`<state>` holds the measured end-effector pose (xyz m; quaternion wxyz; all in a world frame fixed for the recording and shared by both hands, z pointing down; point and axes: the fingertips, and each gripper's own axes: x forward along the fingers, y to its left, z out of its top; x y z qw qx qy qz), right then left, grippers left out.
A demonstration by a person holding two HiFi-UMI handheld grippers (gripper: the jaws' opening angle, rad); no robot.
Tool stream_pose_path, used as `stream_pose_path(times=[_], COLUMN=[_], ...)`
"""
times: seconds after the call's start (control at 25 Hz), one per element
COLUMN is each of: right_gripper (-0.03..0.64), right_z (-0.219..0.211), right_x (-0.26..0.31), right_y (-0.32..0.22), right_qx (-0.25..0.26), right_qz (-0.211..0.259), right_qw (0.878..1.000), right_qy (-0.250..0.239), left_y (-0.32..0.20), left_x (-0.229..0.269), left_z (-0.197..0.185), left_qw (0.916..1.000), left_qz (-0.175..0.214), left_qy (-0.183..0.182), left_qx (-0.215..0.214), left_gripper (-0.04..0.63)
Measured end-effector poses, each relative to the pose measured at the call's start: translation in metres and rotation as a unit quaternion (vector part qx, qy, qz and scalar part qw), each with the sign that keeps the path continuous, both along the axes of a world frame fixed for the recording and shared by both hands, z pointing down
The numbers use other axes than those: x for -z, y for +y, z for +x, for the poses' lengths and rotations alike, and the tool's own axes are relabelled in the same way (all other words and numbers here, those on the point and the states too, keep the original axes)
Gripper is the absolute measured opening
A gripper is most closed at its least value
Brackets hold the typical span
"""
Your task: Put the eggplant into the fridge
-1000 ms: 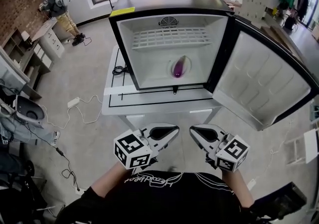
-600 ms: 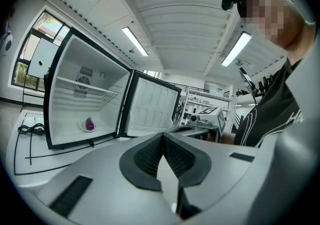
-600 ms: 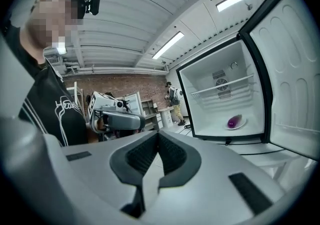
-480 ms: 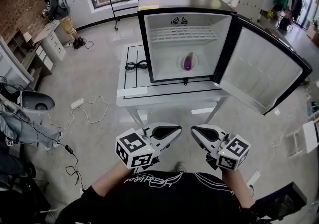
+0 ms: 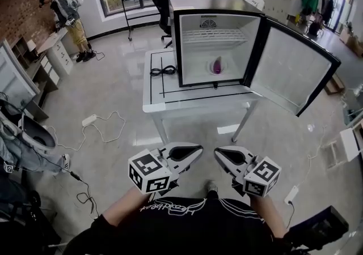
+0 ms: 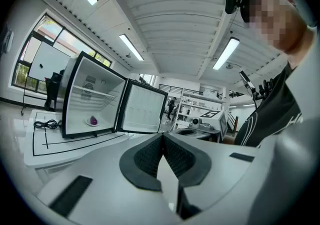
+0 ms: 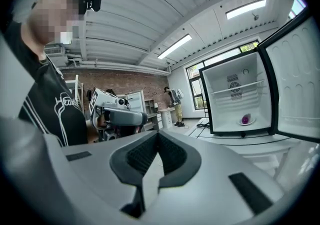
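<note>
Head view: fridge (image 5: 215, 4) sits on a white table (image 5: 170, 98), upper middle of frame, its door (image 5: 289, 69) swung wide to the right. Eggplant (image 5: 217, 65) lies on the fridge floor, below the wire shelf (image 5: 214, 35). A coiled black cable (image 5: 163, 70) lies on the table just left of the fridge. Left gripper (image 5: 199, 150) and right gripper (image 5: 217, 152) sit side by side at lower centre, well apart from the table, each empty. Left gripper view: jaws pressed together, nothing between the pads; fridge at middle left, eggplant a small purple spot on a white plate (image 6: 92, 123) inside. Right gripper view: jaws likewise closed on nothing; open fridge at right of frame, eggplant on its floor.
</note>
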<state>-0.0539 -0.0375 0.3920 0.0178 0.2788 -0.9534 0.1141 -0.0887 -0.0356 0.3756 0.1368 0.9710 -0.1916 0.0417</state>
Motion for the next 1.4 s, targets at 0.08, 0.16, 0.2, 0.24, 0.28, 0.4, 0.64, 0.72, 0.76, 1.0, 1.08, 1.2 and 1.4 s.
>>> stream_pose_path(times=[0.08, 0.16, 0.2, 0.24, 0.28, 0.4, 0.64, 0.72, 0.76, 1.0, 1.08, 1.2, 1.4], right_gripper=[0.003, 0.003, 0.003, 0.003, 0.003, 0.003, 0.003, 0.003, 0.003, 0.003, 0.003, 0.003, 0.003], right_z=[-0.006, -0.007, -0.007, -0.007, -0.006, -0.004, -0.006, -0.006, -0.006, -0.006, -0.006, -0.007, -0.010], right_x=[-0.001, -0.006, -0.008, -0.009, -0.010, -0.012, -0.015, -0.017, -0.018, -0.018, -0.018, -0.018, -0.021], right_y=[0.011, 0.020, 0.024, 0.028, 0.032, 0.042, 0.053, 0.056, 0.058, 0.066, 0.065, 0.066, 0.066], right_qx=[-0.009, -0.022, -0.029, -0.035, -0.041, -0.051, -0.059, -0.062, -0.064, -0.067, -0.069, -0.069, -0.063], right_qz=[0.004, 0.008, 0.009, 0.009, 0.008, 0.006, 0.004, 0.002, 0.000, 0.002, 0.004, 0.003, 0.000], right_qw=[1.000, 1.000, 0.999, 0.999, 0.999, 0.998, 0.998, 0.998, 0.997, 0.997, 0.997, 0.996, 0.997], right_qy=[0.004, 0.019, 0.026, 0.029, 0.031, 0.031, 0.032, 0.033, 0.034, 0.042, 0.045, 0.049, 0.052], left_y=[0.011, 0.019, 0.023, 0.027, 0.031, 0.040, 0.051, 0.053, 0.055, 0.060, 0.059, 0.060, 0.058], left_x=[-0.003, -0.005, -0.005, -0.005, -0.005, -0.004, -0.007, -0.008, -0.008, -0.009, -0.009, -0.010, -0.012], left_z=[-0.006, -0.011, -0.014, -0.016, -0.017, -0.017, -0.017, -0.017, -0.017, -0.019, -0.020, -0.021, -0.023], left_qw=[1.0000, 0.9999, 0.9999, 0.9999, 0.9999, 0.9997, 0.9995, 0.9994, 0.9994, 0.9994, 0.9994, 0.9994, 0.9996], left_qz=[0.004, 0.006, 0.005, 0.004, 0.004, 0.007, 0.005, 0.005, 0.004, 0.006, 0.008, 0.008, 0.004], left_qy=[-0.004, -0.007, -0.005, -0.003, -0.001, 0.001, 0.002, 0.002, 0.002, 0.005, 0.008, 0.010, 0.013], left_qx=[-0.005, -0.009, -0.011, -0.013, -0.015, -0.021, -0.032, -0.034, -0.035, -0.033, -0.032, -0.031, -0.025], left_gripper=[0.008, 0.008, 0.008, 0.008, 0.008, 0.008, 0.008, 0.008, 0.008, 0.008, 0.008, 0.008, 0.008])
